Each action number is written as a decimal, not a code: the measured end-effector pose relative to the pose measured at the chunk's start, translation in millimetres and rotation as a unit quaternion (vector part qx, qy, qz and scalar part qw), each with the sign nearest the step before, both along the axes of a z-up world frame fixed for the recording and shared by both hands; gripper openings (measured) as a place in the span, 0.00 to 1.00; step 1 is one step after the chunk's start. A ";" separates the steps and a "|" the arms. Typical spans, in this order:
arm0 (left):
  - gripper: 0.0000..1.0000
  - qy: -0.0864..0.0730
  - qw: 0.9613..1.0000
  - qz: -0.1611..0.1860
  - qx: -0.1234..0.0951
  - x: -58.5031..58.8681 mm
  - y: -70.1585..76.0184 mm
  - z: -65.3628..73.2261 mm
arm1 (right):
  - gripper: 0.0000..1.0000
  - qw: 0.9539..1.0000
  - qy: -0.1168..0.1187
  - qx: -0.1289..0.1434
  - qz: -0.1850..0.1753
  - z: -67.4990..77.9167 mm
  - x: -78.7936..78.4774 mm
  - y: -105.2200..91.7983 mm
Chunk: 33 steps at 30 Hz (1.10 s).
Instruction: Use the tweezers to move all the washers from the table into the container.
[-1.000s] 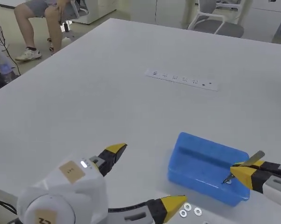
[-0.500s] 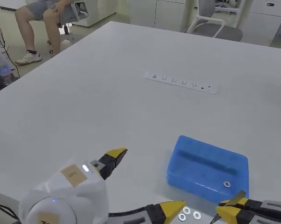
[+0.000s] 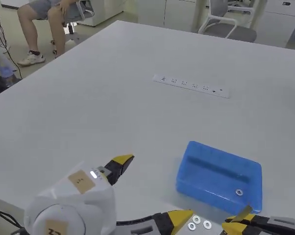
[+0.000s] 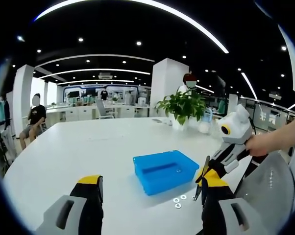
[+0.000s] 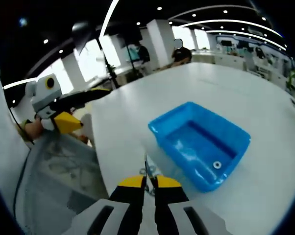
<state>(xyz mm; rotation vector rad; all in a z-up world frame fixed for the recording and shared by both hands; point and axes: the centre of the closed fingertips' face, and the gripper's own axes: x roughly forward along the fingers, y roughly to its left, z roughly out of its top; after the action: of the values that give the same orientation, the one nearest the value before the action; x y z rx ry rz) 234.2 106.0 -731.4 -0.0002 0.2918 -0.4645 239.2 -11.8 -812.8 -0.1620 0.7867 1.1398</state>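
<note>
At the lower right edge of the head view, the right gripper [image 3: 237, 226] is low over the table [image 3: 113, 107]. One second ago it stood higher in the frame, over the container, with the tip of the tweezers down on the container floor. Now it has come back to the bottom edge. Its jaws are pressed together on the tweezers [image 3: 243, 214], as the right gripper view also shows.

The tweezers point toward the three loose washers [image 3: 196, 219], which lie close together at the bottom centre, just in front of the container. The tip is just beside them, but we cannot tell whether it touches one or how far its two points stand apart. All three washers lie on the table, so we judge the tweezers empty.

The left gripper [image 3: 151, 188], at the lower left, has its jaws wide apart and holds nothing.

A little higher, the blue container [image 3: 202, 188] has a single washer [image 3: 239, 192] in its lower right corner. We judge that one transfer is finished and the next pick is beginning.

Further up, a power strip [image 3: 190, 85] lies at the upper centre, and a person [image 3: 42, 19] sits in the upper left corner.
</note>
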 end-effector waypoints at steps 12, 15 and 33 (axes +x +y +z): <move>0.83 0.004 1.000 0.001 0.011 -0.3 1.3 -2.2 | 0.03 0.982 -0.126 -0.070 0.123 0.1 -21.2 11.8; 0.82 0.005 1.000 0.001 0.014 -0.4 1.9 -2.9 | 0.03 0.981 -0.132 -0.073 0.126 -0.6 -24.5 12.4; 0.82 0.001 1.000 0.003 0.013 0.5 3.4 -1.7 | 0.03 0.996 -0.078 0.009 0.035 42.8 -3.8 10.5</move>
<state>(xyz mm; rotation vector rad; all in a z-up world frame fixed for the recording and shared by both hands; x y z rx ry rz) 234.6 109.4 -733.2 0.0235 0.3001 -0.4550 235.4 -1.2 -770.0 -0.2625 0.6369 1.1844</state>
